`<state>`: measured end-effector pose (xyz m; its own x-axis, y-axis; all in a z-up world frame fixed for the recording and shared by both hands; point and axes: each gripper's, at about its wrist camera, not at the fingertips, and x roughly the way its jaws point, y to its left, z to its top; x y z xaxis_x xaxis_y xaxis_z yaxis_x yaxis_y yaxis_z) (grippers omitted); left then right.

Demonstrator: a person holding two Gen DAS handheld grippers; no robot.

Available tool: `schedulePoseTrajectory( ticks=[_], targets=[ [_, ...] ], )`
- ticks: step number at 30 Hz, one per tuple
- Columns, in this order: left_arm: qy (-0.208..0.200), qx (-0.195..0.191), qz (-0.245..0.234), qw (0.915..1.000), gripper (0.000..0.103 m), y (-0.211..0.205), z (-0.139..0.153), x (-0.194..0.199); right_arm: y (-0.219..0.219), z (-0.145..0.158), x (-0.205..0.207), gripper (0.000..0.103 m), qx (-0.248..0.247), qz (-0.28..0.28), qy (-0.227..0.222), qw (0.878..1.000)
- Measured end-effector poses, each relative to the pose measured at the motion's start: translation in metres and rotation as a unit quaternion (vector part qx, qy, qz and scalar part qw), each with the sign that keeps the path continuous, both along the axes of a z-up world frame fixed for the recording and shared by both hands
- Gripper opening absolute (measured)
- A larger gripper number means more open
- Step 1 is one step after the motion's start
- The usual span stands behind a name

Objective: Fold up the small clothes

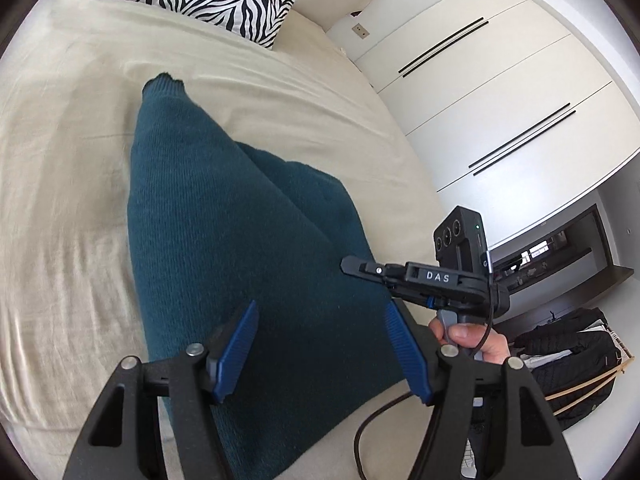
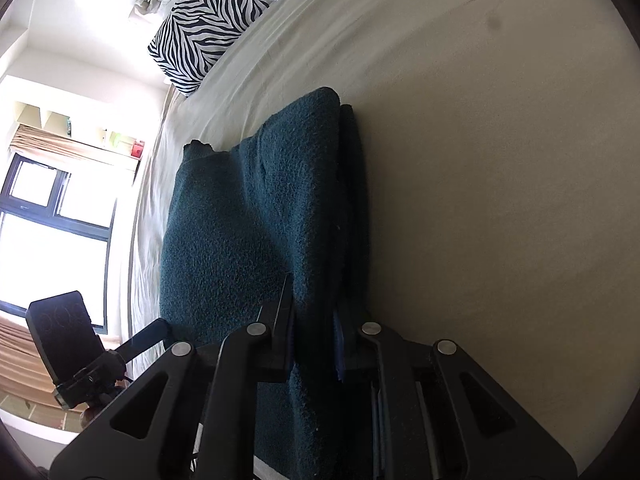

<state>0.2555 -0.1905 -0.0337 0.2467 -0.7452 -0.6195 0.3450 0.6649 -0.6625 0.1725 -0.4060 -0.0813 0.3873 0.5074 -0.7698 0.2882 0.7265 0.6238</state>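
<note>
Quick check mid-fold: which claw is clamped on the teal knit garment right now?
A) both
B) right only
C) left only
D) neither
B: the right claw pinches a fold of the teal knit garment, while the left claw stands open above it.

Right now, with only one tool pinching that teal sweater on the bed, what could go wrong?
The right tool grips just one folded edge of the sweater; pulling could drag the fold crooked. The left tool hangs open above it, so nothing pins the other side. The cable near the sweater might snag.
</note>
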Motion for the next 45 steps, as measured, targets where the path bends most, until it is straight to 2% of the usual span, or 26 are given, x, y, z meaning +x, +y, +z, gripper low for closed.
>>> schedulePoseTrajectory(
  ticks=[3,6,10,13,16,19,22,24,25,27,29,32,33,34,35,38,42,45],
  targets=[
    [-0.011,0.018,0.01,0.9997,0.069,-0.01,-0.002,0.026,-0.002,-0.005,0.008,0.013,0.002,-0.005,0.003,1.0],
    [-0.003,0.037,0.002,0.9993,0.067,-0.017,-0.017,0.045,-0.007,-0.01,0.005,0.013,0.018,-0.01,-0.002,1.0],
    [-0.012,0.041,-0.004,0.9991,0.063,-0.016,-0.029,0.043,-0.015,-0.01,-0.003,0.014,0.04,-0.024,-0.009,0.999],
    [-0.02,0.043,-0.013,0.9988,0.062,-0.014,-0.037,0.044,-0.026,0.012,-0.005,0.018,0.017,-0.059,-0.013,0.998],
    [-0.013,0.042,-0.012,0.999,0.059,-0.012,-0.04,0.046,-0.037,0.043,0.002,0.019,-0.007,-0.094,-0.051,0.994],
    [-0.018,0.064,-0.019,0.9976,0.058,-0.02,-0.04,0.046,-0.021,0.055,0.028,0.019,0.008,-0.058,-0.065,0.996],
    [-0.009,0.067,-0.014,0.9976,0.058,-0.018,-0.034,0.047,0.003,0.04,0.054,0.019,0.03,-0.022,-0.044,0.998],
    [0.0,0.046,0.0,0.9989,0.058,-0.012,-0.021,0.051,0.02,0.028,0.066,0.019,0.029,-0.012,-0.025,0.999],
    [-0.011,0.038,0.007,0.9992,0.058,-0.01,-0.013,0.056,0.027,0.024,0.071,0.019,0.033,0.0,-0.024,0.999],
    [-0.032,0.049,0.015,0.9982,0.06,-0.012,-0.004,0.068,0.041,0.012,0.076,0.019,0.031,0.016,-0.013,0.999],
    [-0.018,0.063,0.011,0.9978,0.06,-0.02,-0.011,0.085,0.042,0.001,0.079,0.018,0.026,0.01,-0.009,1.0],
    [0.017,0.111,-0.007,0.9936,0.059,-0.033,-0.045,0.103,0.027,-0.009,0.075,0.014,0.056,-0.023,-0.015,0.998],
    [0.005,0.124,-0.005,0.9922,0.054,-0.034,-0.05,0.104,0.023,-0.011,0.074,0.012,0.055,-0.028,-0.02,0.998],
    [-0.004,0.13,-0.006,0.9914,0.054,-0.035,-0.052,0.104,0.021,-0.011,0.073,0.009,0.044,-0.029,-0.023,0.998],
    [-0.004,0.132,-0.004,0.9913,0.054,-0.036,-0.054,0.104,0.017,-0.014,0.074,0.001,0.034,-0.029,-0.023,0.999],
    [-0.007,0.143,-0.011,0.9896,0.055,-0.039,-0.056,0.104,0.008,-0.024,0.075,0.0,0.048,-0.042,-0.025,0.998],
    [0.003,0.134,-0.015,0.9908,0.054,-0.035,-0.054,0.105,0.006,-0.016,0.068,0.0,0.031,-0.057,-0.03,0.997],
    [-0.01,0.124,0.002,0.9923,0.053,-0.021,-0.034,0.089,0.01,0.009,0.045,0.005,0.039,-0.045,-0.048,0.997]
  ],
)
